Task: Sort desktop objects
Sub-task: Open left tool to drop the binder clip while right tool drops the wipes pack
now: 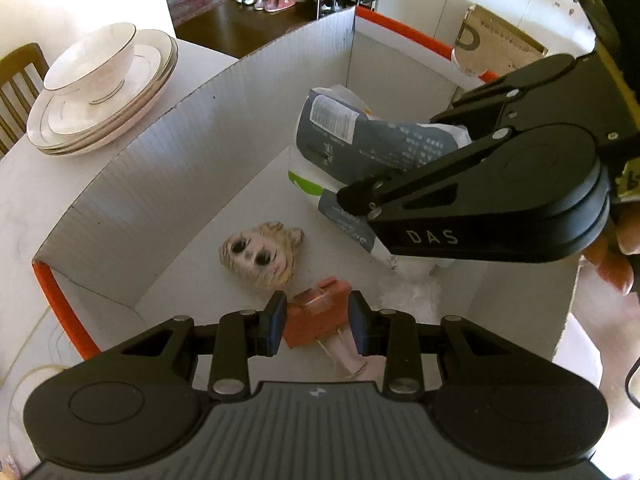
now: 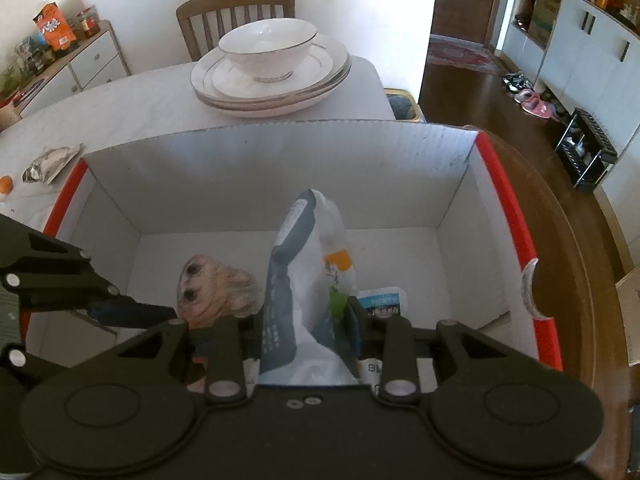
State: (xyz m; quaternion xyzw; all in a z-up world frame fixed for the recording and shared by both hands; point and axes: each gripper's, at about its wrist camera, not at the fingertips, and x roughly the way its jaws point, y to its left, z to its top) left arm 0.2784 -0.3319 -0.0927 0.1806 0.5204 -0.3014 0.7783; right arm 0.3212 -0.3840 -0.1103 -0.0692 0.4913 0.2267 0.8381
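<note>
Left hand-held gripper [image 1: 317, 322] is clamped on a red-orange doll body [image 1: 316, 322] and hangs low inside the white box [image 1: 168, 152]; the doll's head [image 1: 261, 255] lies on the box floor just beyond the fingertips. Right hand-held gripper [image 2: 310, 322] is clamped on a grey-white pouch [image 2: 308, 264], also down in the box, pouch standing upright between the jaws.

Progress, as a judgement: both items are in the box but not released, so this drop is nearly done. Left to sort: a silver packet [image 2: 50, 162] and a small orange thing [image 2: 5, 184] on the surface [image 2: 140, 108] outside the box.

View differences: only the right wrist view shows those leftovers, plus a small blue-labelled white pack [image 2: 382, 300] on the box floor behind the pouch. Only the left wrist view shows the doll body in the grip and the right hand-held gripper from the side. Stacked plates and bowl [image 2: 270, 68] appear in both.
</note>
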